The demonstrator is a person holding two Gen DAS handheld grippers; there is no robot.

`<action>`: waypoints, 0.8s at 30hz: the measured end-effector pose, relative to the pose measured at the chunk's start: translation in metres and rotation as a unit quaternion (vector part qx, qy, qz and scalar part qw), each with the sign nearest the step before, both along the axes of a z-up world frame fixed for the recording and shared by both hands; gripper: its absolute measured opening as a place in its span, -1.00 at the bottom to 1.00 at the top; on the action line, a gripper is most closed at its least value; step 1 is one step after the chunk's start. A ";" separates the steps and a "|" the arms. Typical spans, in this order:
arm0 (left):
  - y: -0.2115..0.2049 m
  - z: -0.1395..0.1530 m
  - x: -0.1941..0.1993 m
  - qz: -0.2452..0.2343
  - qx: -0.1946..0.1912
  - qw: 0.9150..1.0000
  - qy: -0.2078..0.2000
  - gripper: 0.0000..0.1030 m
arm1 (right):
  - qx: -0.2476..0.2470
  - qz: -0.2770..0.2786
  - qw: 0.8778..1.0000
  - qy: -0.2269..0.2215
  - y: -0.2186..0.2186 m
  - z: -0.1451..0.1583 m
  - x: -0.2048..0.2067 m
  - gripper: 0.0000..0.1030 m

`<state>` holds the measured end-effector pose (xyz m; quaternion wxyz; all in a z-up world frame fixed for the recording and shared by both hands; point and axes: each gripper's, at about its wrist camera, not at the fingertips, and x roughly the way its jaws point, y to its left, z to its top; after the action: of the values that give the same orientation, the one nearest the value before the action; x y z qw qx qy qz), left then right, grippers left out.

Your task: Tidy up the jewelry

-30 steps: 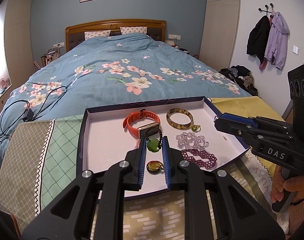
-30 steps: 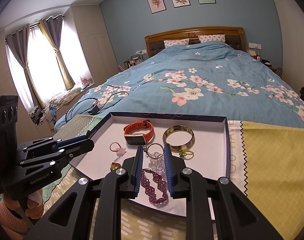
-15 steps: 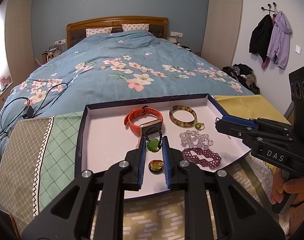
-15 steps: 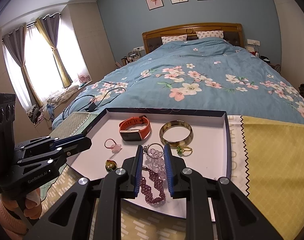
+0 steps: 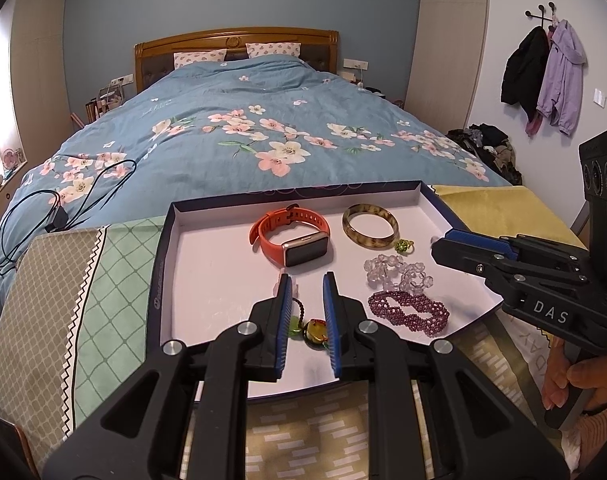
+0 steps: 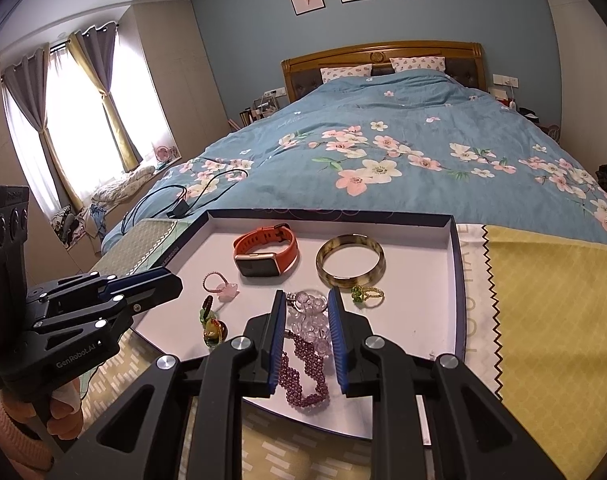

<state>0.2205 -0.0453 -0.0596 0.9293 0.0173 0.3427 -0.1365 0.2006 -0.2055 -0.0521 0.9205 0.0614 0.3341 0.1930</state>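
A white tray with a dark rim [image 5: 162,264] [image 6: 457,280] holds an orange watch [image 5: 289,234] [image 6: 265,254], an amber bangle [image 5: 370,221] [image 6: 350,262], a green ring [image 5: 403,245] [image 6: 366,293], clear beads [image 5: 397,272] [image 6: 311,320], a purple beaded bracelet [image 5: 409,312] [image 6: 303,380], a pink ring [image 6: 219,284] and a green and amber pendant [image 5: 315,330] [image 6: 213,326]. My left gripper [image 5: 306,284] is open above the pendant. My right gripper [image 6: 306,300] is open over the clear beads and purple bracelet. Neither holds anything.
The tray lies on patterned cloths, green check [image 5: 107,280] at the left and yellow [image 6: 543,300] at the right, at the foot of a blue floral bed [image 5: 263,136]. A black cable [image 5: 55,204] lies on the duvet at the left.
Both grippers have tilted down and come closer to the tray. My left gripper's jaws have opened a little around the pendant. The jewelry has not moved.
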 end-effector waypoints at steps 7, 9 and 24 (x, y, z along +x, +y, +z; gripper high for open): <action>0.000 -0.001 -0.001 0.001 -0.002 1.000 0.000 -0.61 | -0.003 -0.002 1.000 0.003 0.001 -0.002 0.001 -0.59; 0.000 -0.002 -0.002 0.001 -0.002 1.000 -0.001 -0.53 | -0.004 -0.002 1.000 0.003 0.001 -0.003 0.001 -0.57; 0.009 0.013 -0.029 0.008 -0.011 0.999 -0.032 0.39 | -0.007 -0.015 0.999 -0.031 -0.004 0.012 -0.023 0.36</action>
<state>0.1919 -0.0363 -0.0470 0.9410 0.0088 0.3114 -0.1326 0.1780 -0.2096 -0.0401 0.9337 0.0545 0.3058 0.1783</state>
